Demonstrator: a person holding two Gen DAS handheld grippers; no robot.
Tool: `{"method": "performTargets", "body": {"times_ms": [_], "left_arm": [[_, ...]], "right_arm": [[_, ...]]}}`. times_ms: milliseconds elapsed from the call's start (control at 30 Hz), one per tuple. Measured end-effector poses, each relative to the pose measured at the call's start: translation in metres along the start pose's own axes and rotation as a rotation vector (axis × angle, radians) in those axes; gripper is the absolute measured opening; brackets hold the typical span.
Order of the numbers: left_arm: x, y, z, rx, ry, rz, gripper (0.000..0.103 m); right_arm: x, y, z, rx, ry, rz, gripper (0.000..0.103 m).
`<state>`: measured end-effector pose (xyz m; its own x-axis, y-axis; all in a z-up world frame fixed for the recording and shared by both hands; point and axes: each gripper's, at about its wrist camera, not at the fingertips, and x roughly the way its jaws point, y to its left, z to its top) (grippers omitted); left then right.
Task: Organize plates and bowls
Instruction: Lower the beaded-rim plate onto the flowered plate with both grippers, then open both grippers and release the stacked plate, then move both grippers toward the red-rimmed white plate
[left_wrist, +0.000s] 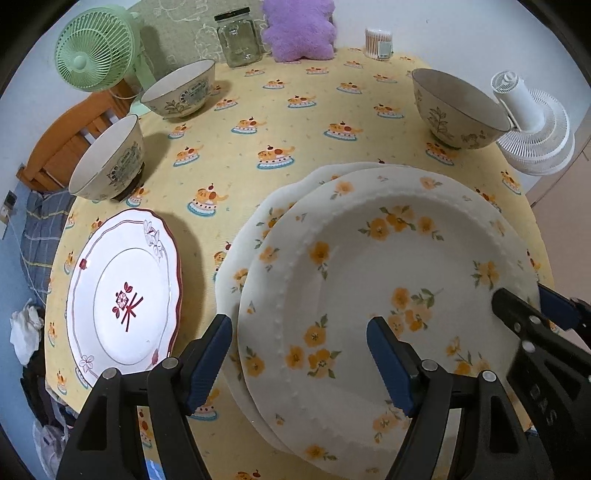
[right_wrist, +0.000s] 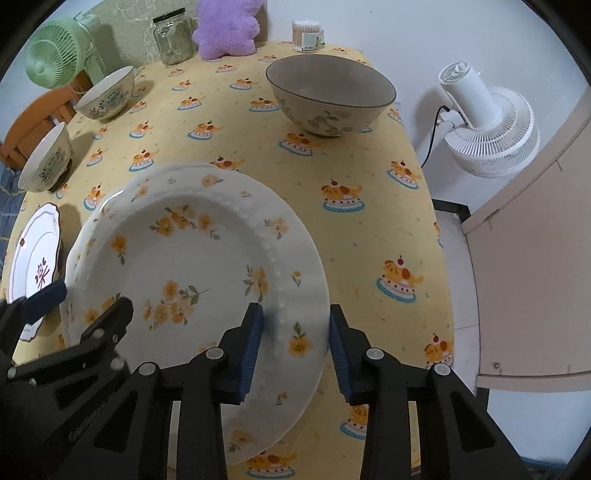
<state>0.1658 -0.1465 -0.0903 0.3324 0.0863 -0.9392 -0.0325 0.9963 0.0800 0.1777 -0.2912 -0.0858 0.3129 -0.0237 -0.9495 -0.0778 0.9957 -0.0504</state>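
The right gripper (right_wrist: 295, 347) straddles the near rim of the top flowered plate (right_wrist: 192, 266), its jaws narrowed around the edge; whether the pads actually press it I cannot tell. The left gripper (left_wrist: 299, 354) hangs wide apart over the same plate's 7 o'clock rim, holding nothing. That plate sits slightly skewed on a second flowered plate (left_wrist: 273, 210). To finish well, nudge it square before letting go. At 9 o'clock lies the red-trimmed plate (left_wrist: 122, 291); beyond, two small bowls (left_wrist: 107, 162) at 10 o'clock and a large bowl (right_wrist: 328, 96) at 1 o'clock await gathering.
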Motion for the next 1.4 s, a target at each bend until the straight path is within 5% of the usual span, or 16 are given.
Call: {"method": "performTargets", "body": {"times_ms": [600, 800, 1400], "left_arm": [[0.003, 0.015, 0.006, -0.055, 0.018, -0.036, 0.078], [-0.009, 0.032, 0.001, -0.104, 0.007, -0.046, 0.084], [-0.052, 0.126, -0.005, -0.052, -0.089, -0.153, 0.093]], "right_arm": [[0.017, 0.013, 0.016, -0.029, 0.033, 0.038, 0.05], [-0.007, 0.019, 0.018, -0.059, -0.066, 0.045, 0.073], [-0.074, 0.101, 0.013, 0.035, -0.189, 0.054, 0.076]]}}
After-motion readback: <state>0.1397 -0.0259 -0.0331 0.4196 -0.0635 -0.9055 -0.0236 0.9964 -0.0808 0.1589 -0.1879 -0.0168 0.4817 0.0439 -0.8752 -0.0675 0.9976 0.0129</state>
